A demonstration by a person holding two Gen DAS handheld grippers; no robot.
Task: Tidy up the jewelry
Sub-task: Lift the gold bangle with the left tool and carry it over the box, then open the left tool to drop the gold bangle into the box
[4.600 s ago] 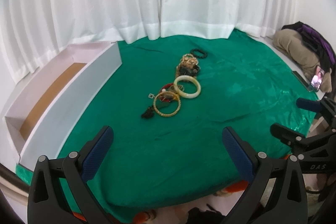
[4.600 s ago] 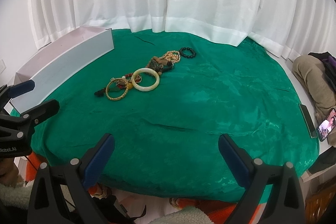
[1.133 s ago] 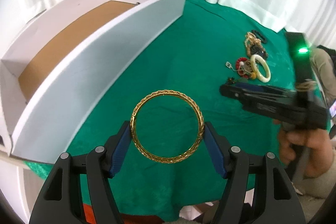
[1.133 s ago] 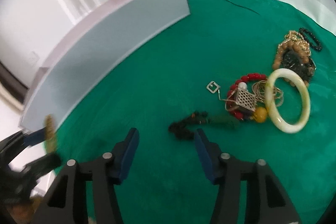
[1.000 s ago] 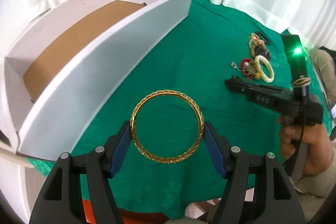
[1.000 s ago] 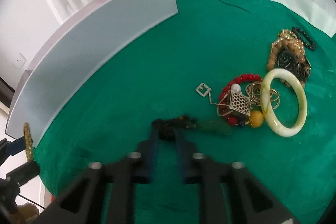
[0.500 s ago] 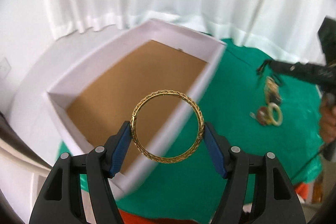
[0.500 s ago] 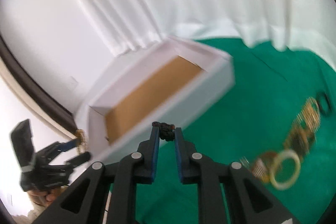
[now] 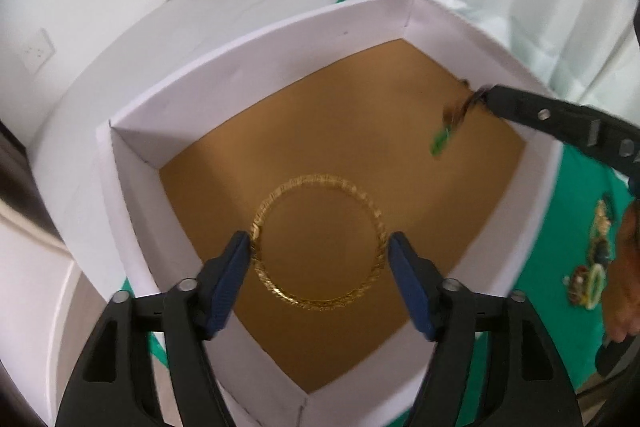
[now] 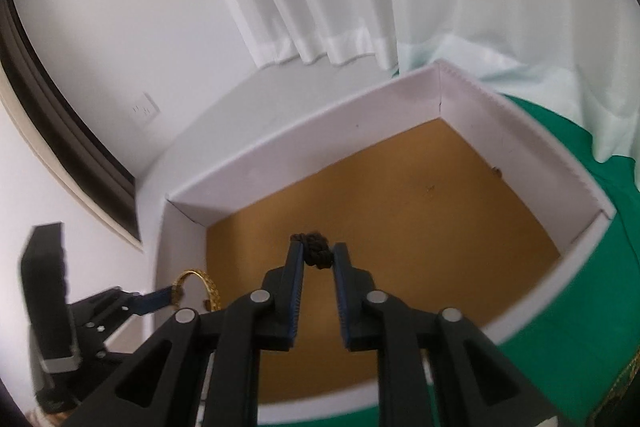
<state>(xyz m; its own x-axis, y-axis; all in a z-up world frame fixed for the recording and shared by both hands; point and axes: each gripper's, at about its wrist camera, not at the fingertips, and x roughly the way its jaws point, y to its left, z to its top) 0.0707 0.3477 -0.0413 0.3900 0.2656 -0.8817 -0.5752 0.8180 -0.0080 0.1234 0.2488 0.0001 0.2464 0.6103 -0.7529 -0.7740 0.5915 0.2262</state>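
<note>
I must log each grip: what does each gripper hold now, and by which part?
Left gripper: the gold bangle, jaws pressing on opposite sides of its outer rim. Right gripper: the dark cord pendant, pinched at its black knotted cord, green piece hanging below.

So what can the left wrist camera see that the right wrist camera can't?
Only the left view shows the green pendant dangling below the right tool, and the leftover jewelry on the green cloth. Only the right view shows the black cord knot pinched in that tool, and a dark frame on the wall. Both show the white box and the gold bangle in the left tool.
</note>
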